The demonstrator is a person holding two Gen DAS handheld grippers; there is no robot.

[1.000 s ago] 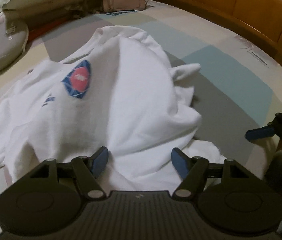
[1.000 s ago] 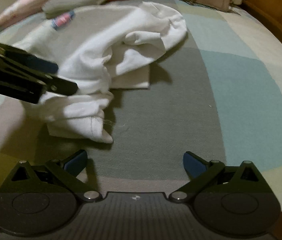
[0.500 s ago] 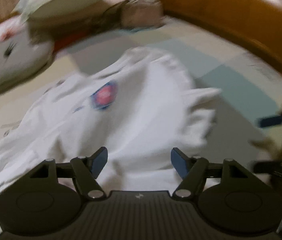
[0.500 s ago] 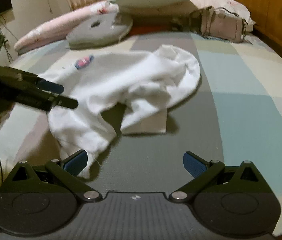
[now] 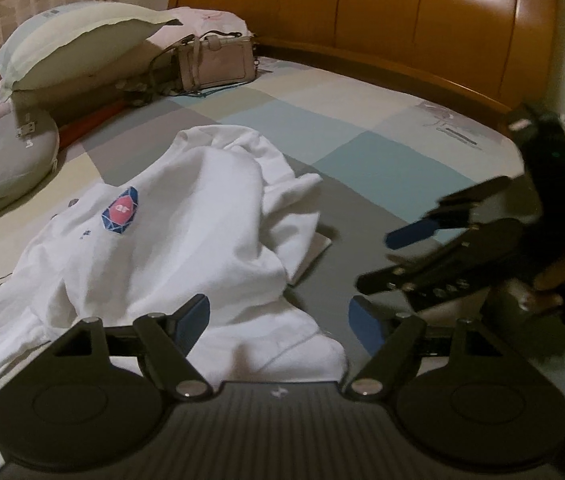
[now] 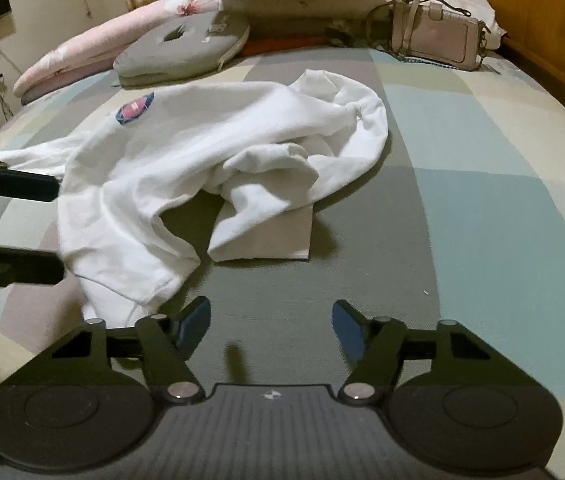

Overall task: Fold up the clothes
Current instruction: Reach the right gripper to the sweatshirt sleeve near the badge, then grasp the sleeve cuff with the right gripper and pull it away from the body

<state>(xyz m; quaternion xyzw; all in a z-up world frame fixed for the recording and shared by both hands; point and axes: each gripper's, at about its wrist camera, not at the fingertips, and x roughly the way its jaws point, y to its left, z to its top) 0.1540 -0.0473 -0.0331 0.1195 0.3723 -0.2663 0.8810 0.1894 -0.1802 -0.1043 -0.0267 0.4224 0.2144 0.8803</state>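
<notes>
White sweatshirt point(image 5: 170, 240) crumpled mid-frame on the patchwork bed point(image 5: 382, 160), unfolded.

Blue-and-pink badge point(image 5: 119, 216) faces up, left of centre; body humped, one sleeve end point(image 6: 266, 236) flopped toward lower centre. Looks soft, thickish, light; should drape and bunch, not slide. Best holds probably the ribbed hem point(image 6: 138, 284) or a cuff, pinching one layer only. Left hand-held gripper point(image 5: 278, 320) jaws opening, empty, cloth lying beneath. Right hand-held gripper point(image 6: 270, 326) jaws closing, nothing between them, bare bed below. Handbag point(image 5: 218, 60) and pillows point(image 5: 70, 44) sit upper frame.
</notes>
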